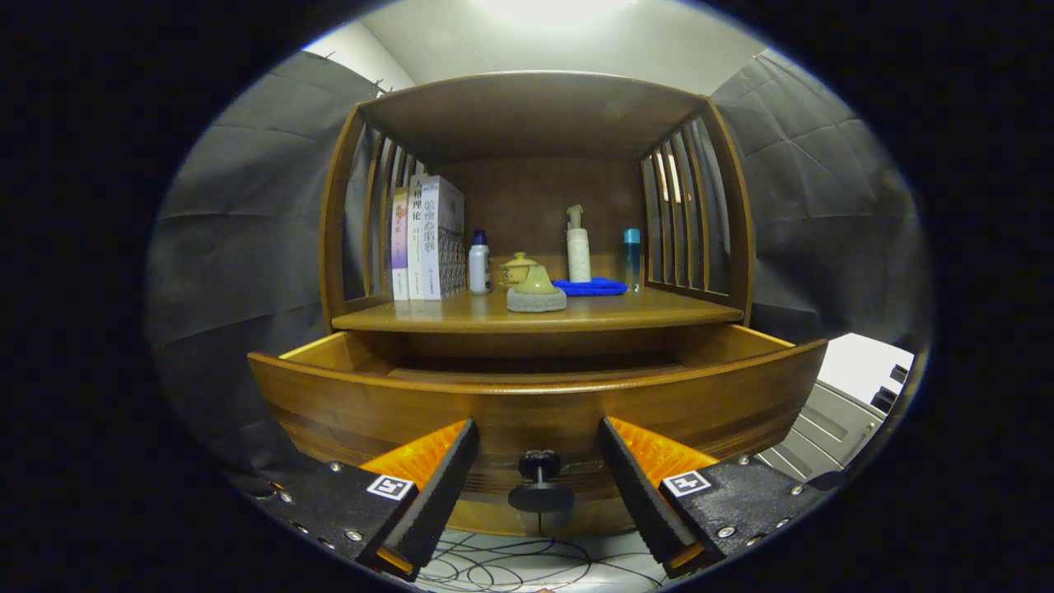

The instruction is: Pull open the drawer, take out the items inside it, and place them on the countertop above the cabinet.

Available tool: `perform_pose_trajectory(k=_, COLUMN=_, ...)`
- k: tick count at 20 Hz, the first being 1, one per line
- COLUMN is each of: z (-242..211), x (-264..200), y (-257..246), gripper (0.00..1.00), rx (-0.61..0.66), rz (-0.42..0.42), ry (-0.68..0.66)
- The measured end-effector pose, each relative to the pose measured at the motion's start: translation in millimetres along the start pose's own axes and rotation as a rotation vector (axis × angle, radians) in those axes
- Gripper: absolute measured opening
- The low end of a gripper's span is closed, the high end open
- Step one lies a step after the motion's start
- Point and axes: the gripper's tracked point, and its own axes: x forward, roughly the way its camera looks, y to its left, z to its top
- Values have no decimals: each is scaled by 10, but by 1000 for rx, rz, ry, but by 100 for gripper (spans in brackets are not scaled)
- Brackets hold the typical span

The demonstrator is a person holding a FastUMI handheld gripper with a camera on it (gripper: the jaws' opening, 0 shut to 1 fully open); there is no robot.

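The drawer is seen pulled open across the lower middle of the frame, beneath the countertop. Its black knob is framed between the fingers of the gripper, which are spread wide and touch nothing. Books, bottles and a blue cloth are ranged on the countertop at centre.

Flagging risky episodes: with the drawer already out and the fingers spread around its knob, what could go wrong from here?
1. The hand-held gripper is open, its fingers apart from the knob; lifting carelessly could clip the drawer front.
2. The drawer's inside is hidden from here, so reaching in is partly blind.
3. The countertop is crowded: the lidded pot, blue cloth and bottles could be knocked.
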Motion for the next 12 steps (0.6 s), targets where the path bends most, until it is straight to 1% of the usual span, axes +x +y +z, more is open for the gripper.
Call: perform_pose_trajectory(k=12, z=104, x=750, y=-2, gripper=95, rx=-12, rz=-2, ry=-4)
